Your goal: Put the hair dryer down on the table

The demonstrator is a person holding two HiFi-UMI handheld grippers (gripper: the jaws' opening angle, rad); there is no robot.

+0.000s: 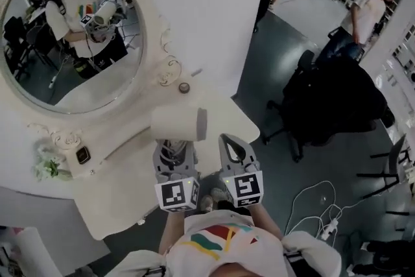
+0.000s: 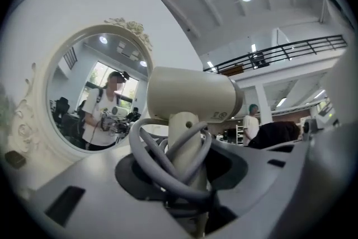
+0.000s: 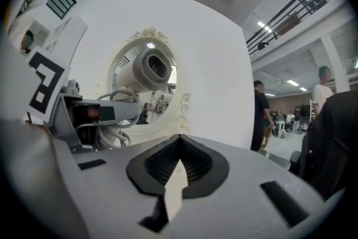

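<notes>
A cream hair dryer (image 1: 178,123) with a grey nozzle ring hangs above the white vanity table (image 1: 123,188), barrel level and pointing right. My left gripper (image 1: 175,151) is shut on its upright handle, around which the grey cord is wound (image 2: 173,168). In the left gripper view the hair dryer (image 2: 190,95) fills the middle, above the left gripper (image 2: 187,182). My right gripper (image 1: 228,143) hovers just right of it, past the table's right edge, shut with nothing in it. In the right gripper view the hair dryer (image 3: 146,70) sits to the left of the right gripper (image 3: 179,162).
An oval mirror (image 1: 71,29) with an ornate white frame stands behind the table. A small round knob (image 1: 184,87), a dark square item (image 1: 82,154) and a sprig of flowers (image 1: 48,168) lie on it. A dark-draped office chair (image 1: 331,100) and floor cables (image 1: 318,211) are on the right.
</notes>
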